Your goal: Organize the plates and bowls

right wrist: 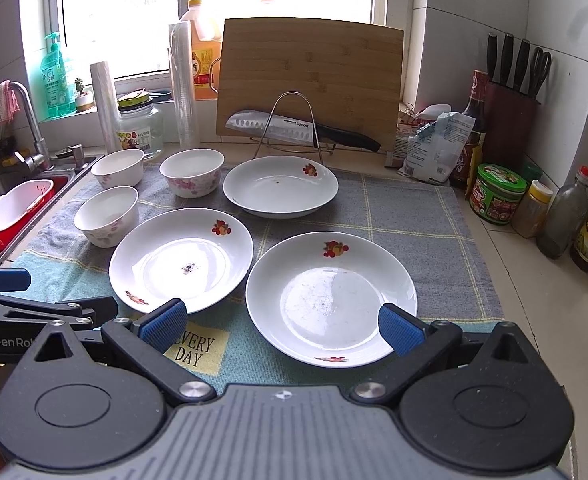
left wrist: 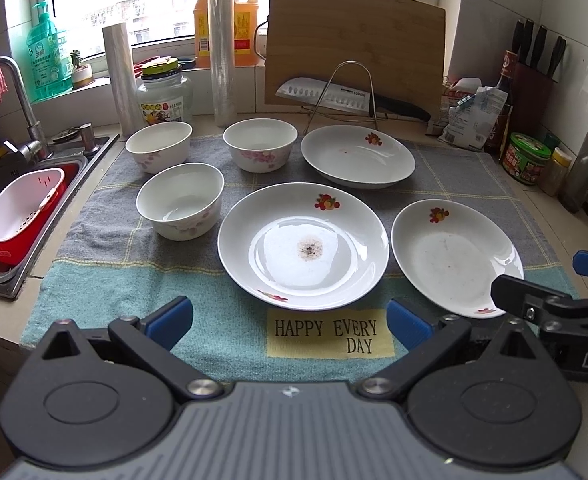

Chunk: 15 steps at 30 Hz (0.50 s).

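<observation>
both grippers are hovering with fingers apart, holding nothing. the right gripper [right wrist: 281, 328] is facing the near right plate [right wrist: 331, 298], lying just ahead between its fingers; the left gripper [left wrist: 289, 322] is facing the middle plate [left wrist: 303, 246]. best pinching a plate's near rim, lifting level. plates are round, lying flat, hollows upward, no long axis. three bowls [left wrist: 180, 199] are standing upright beyond the left fingers.

Three plates [right wrist: 331, 298], three bowls [right wrist: 107, 215] on towel [right wrist: 414, 216], right hand-held gripper [right wrist: 281, 326] spread wide
</observation>
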Motion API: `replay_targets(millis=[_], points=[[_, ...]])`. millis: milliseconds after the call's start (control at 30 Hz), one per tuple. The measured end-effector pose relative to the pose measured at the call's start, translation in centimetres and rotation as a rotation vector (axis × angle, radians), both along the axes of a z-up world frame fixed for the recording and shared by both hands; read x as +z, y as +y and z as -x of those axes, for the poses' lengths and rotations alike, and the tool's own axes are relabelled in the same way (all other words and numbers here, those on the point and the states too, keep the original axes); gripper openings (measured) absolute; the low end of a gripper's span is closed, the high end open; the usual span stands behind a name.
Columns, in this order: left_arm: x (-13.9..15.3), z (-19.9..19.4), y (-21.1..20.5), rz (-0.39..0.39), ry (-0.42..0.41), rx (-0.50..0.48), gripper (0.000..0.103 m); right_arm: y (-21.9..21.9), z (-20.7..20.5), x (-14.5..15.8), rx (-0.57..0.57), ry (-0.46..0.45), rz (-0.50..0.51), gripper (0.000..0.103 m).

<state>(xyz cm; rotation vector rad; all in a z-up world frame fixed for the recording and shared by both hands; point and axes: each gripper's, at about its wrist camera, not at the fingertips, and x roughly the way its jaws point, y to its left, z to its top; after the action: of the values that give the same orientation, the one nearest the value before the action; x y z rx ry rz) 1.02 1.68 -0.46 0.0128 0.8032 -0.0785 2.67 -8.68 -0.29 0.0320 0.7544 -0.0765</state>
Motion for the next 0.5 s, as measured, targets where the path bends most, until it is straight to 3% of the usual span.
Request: replay_targets(millis=[233,500], points=[[-0.8,-0.7,0.5,-0.001,0.021,-0.014,0.102,-2.1,-0.1,-2.4,0.009,0.008,0.006,0.103],[-1.6,-2.2,0.6,0.001,0.045,-0.035,0.102,-4.7,-0.5,-8.2,0.002,0.090,-0.005,0.103]])
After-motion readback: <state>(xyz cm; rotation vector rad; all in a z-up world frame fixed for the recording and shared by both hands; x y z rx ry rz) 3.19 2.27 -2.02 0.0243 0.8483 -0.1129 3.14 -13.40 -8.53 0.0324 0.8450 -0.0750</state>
